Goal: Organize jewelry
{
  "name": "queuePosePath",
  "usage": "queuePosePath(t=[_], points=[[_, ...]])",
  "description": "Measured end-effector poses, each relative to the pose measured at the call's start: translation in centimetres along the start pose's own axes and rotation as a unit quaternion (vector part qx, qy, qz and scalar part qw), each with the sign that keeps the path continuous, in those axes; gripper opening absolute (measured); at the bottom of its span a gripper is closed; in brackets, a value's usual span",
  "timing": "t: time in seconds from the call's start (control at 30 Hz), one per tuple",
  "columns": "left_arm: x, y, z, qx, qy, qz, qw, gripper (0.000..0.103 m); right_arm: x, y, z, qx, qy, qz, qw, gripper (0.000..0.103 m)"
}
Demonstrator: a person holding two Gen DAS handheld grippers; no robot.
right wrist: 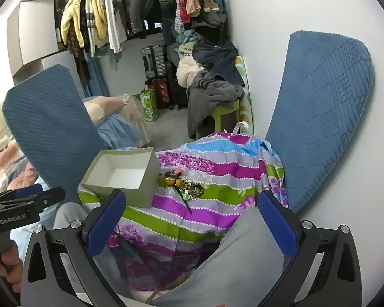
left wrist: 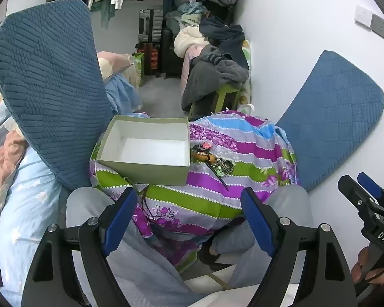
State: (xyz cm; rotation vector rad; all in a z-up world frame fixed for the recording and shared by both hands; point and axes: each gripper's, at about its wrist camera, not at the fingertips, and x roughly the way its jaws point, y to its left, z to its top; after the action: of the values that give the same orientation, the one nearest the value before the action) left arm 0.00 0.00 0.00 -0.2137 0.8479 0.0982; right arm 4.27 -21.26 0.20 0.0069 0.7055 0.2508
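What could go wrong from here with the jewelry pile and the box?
1. The jewelry pile is a tangled heap right beside the open box; a grab may drag several pieces at once.
2. The box sits on loose striped cloth near its left edge, so a nudge could tip or slide it.
3. Both the left gripper and right gripper are open and close together; they may collide.

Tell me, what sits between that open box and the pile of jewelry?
Nothing: the jewelry lies right against the box on the striped cloth, with no clear gap, in both wrist views.

One open box, one jewelry pile, two blue cushions, two tongs
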Motion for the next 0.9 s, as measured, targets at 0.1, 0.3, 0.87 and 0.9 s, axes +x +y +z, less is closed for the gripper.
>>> queuePosePath(t=[0.1, 0.3, 0.87, 0.9], points=[[0.0, 0.0, 0.0, 0.000, -0.002, 0.000, 1.0000, 0.083, 0.0, 0.0, 0.1, 0.002, 0.002, -0.004, 1.000, 0.103], [0.1, -0.2, 0.3, 0.000, -0.001, -0.002, 1.0000, 0.083, 0.1, -0.5, -0.3, 0.011, 0.002, 0.002, 1.000, 0.103], [0.0, -0.5, 0.3, 0.007, -0.001, -0.005, 1.0000, 0.083, 0.4, -1.0, -0.2, 0.015, 0.007, 0.003, 1.000, 0.103], [0.0, -0.5, 0.4, 0.006, -0.001, -0.004, 1.0000, 0.083, 0.5, -1.1, -0.3, 0.015, 0.008, 0.003, 1.000, 0.103]])
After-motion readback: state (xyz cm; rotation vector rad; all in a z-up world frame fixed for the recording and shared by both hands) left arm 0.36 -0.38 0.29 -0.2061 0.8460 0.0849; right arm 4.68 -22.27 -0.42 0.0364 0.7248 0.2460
